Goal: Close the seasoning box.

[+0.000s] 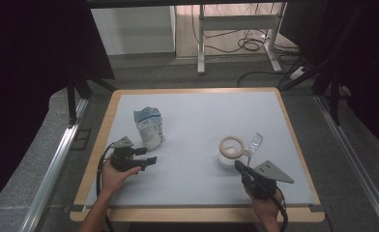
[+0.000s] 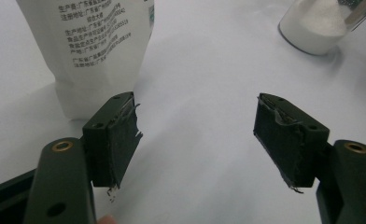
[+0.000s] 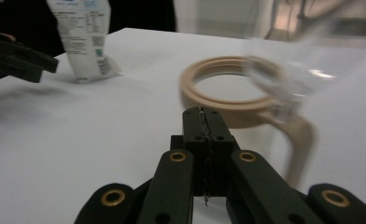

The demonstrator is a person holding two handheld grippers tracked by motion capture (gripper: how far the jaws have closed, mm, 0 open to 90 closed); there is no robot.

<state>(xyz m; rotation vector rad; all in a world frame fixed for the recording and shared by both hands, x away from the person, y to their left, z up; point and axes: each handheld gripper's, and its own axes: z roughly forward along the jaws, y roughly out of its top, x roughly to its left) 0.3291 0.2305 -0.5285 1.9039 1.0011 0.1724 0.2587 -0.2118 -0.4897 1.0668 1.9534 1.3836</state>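
Observation:
A white printed bag [image 1: 149,126] stands upright on the left half of the table. My left gripper [image 1: 151,160] lies just in front of it, open, with bare tabletop between its jaws [image 2: 197,126] and the bag [image 2: 97,46] close to its left jaw. A jar of white powder [image 1: 230,151] with a tan rim stands at the right. A clear plastic scoop [image 1: 254,143] leans out of it to the right. My right gripper [image 1: 238,166] sits just in front of the jar, shut, pads pressed together with nothing between them [image 3: 204,116]. The jar rim [image 3: 218,88] and blurred scoop [image 3: 284,84] lie beyond.
The pale table [image 1: 197,193] has a wooden border. Beyond its far edge are the metal legs of another desk [image 1: 201,43] and cables on the floor [image 1: 248,46]. Dark curtains hang at both sides.

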